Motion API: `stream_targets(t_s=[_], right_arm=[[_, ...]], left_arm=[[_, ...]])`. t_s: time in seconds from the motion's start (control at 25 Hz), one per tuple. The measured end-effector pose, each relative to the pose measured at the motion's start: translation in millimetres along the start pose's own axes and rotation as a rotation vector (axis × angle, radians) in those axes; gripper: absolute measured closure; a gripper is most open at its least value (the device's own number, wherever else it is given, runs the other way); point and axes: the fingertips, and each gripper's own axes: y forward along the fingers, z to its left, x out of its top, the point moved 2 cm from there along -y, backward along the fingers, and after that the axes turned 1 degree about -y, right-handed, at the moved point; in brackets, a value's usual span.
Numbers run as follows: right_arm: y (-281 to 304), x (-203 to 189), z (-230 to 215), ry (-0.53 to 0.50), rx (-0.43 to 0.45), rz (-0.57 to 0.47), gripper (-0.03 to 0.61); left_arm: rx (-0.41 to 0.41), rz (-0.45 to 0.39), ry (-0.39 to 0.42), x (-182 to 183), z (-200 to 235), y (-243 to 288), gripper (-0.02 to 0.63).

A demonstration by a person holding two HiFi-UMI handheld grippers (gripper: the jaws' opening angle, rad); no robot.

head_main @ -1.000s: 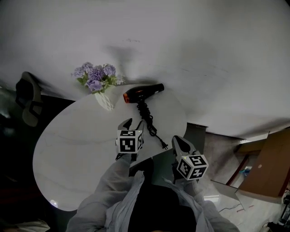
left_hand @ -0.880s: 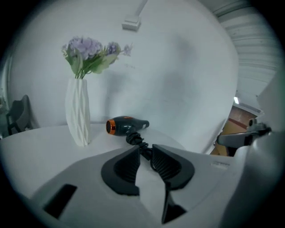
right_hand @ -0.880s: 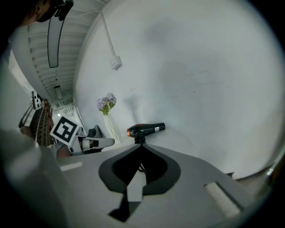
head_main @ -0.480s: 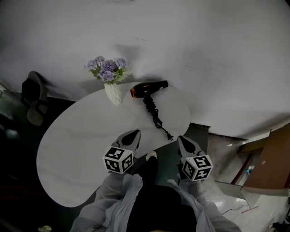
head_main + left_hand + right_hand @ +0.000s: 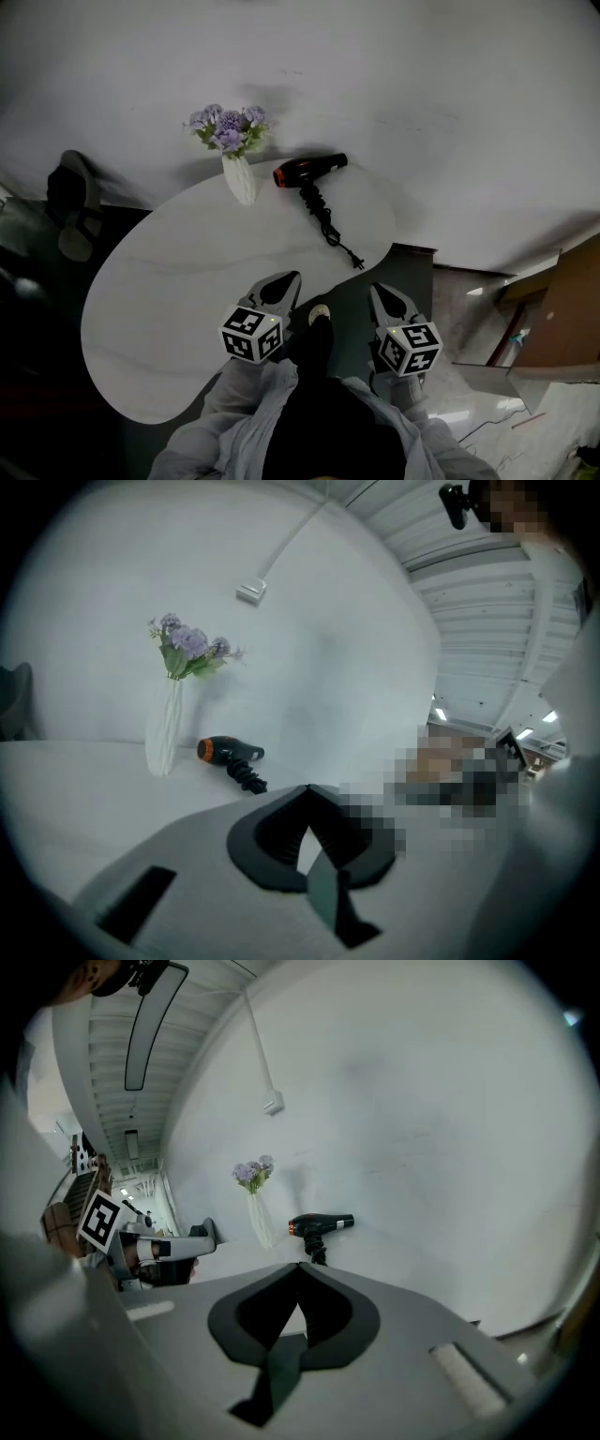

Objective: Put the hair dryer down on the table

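Note:
The black hair dryer [image 5: 309,171] with an orange nozzle ring lies on its side at the far edge of the white oval table [image 5: 169,281]. Its coiled cord [image 5: 330,230] trails toward the near right edge. Nothing touches it. My left gripper [image 5: 287,279] is shut and empty over the table's near edge, well short of the dryer. My right gripper [image 5: 378,290] is shut and empty too, beyond the table's right edge. The dryer [image 5: 228,752] is far ahead in the left gripper view, and the right gripper view also has the dryer [image 5: 319,1224] at a distance.
A white vase [image 5: 238,178] with purple flowers [image 5: 228,128] stands just left of the dryer, against the white wall. A dark chair [image 5: 70,211] sits off the table's left. A brown cardboard box [image 5: 562,323] is on the floor at the right.
Both grippers have drawn back toward the person. The left one left the cord's side and now sits at the near table edge with its jaws closed. The dryer has not moved.

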Motion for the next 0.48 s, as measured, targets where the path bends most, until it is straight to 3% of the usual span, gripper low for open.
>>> stream_targets(t_s=[0.48], right_arm=[[-30.7,-23.7,25.7,0.004,-0.028,-0.011,0.569]], left_arm=[[-0.005,0.012,-0.033,-27.0,-11.7,-28.7,0.614]])
